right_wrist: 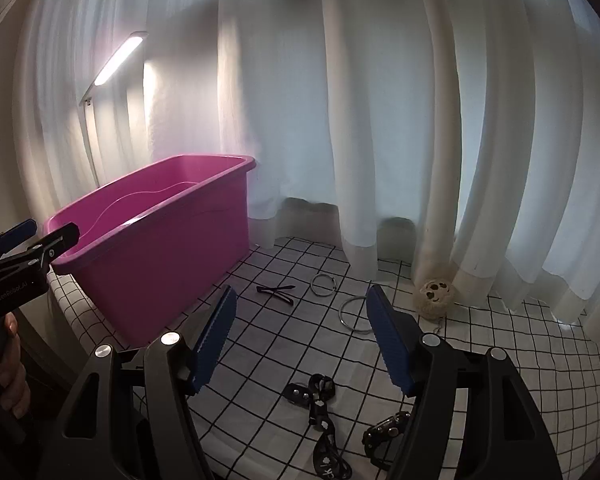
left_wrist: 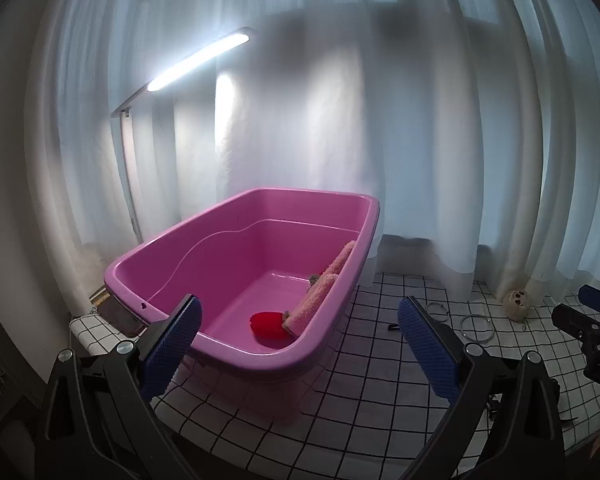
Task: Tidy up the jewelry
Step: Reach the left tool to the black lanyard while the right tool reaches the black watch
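Note:
A pink plastic tub (left_wrist: 152,248) stands on the white grid-patterned cloth (left_wrist: 360,384); inside it lie a red fuzzy item (left_wrist: 266,324) and rolled pink pieces (left_wrist: 320,292). My left gripper (left_wrist: 299,302) is open in front of the tub's near corner, with nothing between its blue pads. My right gripper (right_wrist: 302,292) is open above the cloth, also with nothing between its pads. Under it lie a black studded strap (right_wrist: 320,408) and a black bracelet (right_wrist: 384,436). Farther off are two silver bangles (right_wrist: 342,312) (right_wrist: 313,282), a thin black piece (right_wrist: 276,292) and a skull-shaped ornament (right_wrist: 434,294).
White curtains (right_wrist: 380,120) hang close behind the table. A lit bar lamp (left_wrist: 196,60) stands behind the tub on the left. The left gripper (right_wrist: 46,232), held by a hand (right_wrist: 8,360), shows at the tub's left end (right_wrist: 148,222). The right gripper (left_wrist: 580,320) enters at the right edge.

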A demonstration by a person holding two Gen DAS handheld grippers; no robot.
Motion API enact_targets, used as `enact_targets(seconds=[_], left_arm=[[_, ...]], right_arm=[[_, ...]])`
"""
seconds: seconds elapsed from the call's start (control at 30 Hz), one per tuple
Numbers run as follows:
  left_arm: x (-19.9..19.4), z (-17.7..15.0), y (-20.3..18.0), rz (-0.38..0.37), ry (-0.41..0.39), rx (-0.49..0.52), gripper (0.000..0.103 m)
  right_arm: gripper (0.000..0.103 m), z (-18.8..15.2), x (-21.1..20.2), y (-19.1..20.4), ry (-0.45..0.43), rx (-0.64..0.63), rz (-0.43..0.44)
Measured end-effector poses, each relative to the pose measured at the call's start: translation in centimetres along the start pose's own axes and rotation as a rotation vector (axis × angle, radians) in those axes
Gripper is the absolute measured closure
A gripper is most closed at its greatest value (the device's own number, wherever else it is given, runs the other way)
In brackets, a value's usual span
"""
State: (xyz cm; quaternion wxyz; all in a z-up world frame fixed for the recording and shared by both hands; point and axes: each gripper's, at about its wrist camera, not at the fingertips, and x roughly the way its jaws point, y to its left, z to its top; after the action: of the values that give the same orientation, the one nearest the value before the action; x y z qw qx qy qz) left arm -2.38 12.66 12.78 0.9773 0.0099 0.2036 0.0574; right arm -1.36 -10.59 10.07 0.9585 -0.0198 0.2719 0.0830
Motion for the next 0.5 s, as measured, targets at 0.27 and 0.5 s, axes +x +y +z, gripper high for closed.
enact_targets(seconds=[0.27,0.5], left_arm=[[-0.4,-2.7,-5.8,-0.14,0.039,0.065,0.006],[2.7,-6.7,-10.4,-0.204,0.177,0.106,0.006]], right_arm=[[0.038,-6.4,-1.6,-7.3,0.125,0.117,-0.169],[0.038,-10.9,0.9,-10.0,0.222,0.164,-0.174]])
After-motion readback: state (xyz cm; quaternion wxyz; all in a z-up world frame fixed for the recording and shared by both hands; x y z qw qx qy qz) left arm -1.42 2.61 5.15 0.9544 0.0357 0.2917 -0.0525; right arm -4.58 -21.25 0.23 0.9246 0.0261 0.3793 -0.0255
